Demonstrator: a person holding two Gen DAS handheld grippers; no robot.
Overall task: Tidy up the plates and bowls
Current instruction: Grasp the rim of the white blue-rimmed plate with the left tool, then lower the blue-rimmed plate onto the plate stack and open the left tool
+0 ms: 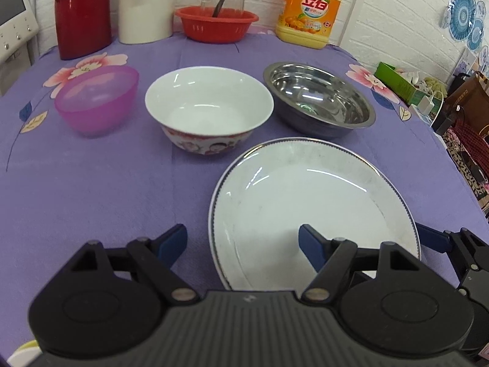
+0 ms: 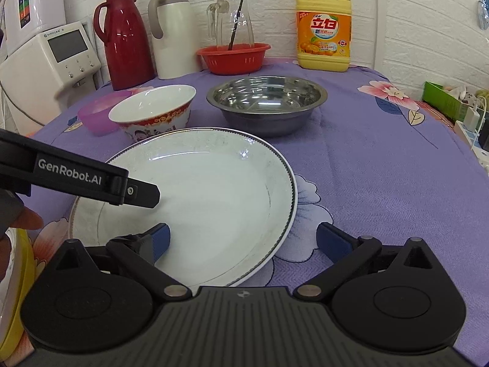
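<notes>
Purple woven cloth (image 2: 382, 183) bears a round glossy plate (image 2: 214, 189).

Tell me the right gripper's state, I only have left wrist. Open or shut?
Observer: Open. The right gripper straddles the near right rim of the plate. One finger is over the plate and the other over the purple cloth. The pads are not pressing the rim.
Operator: Glass pitcher's top is cut off for me. Does it have a handle?
Observer: Yes, the glass pitcher has a handle on its left side as pictured.
</notes>
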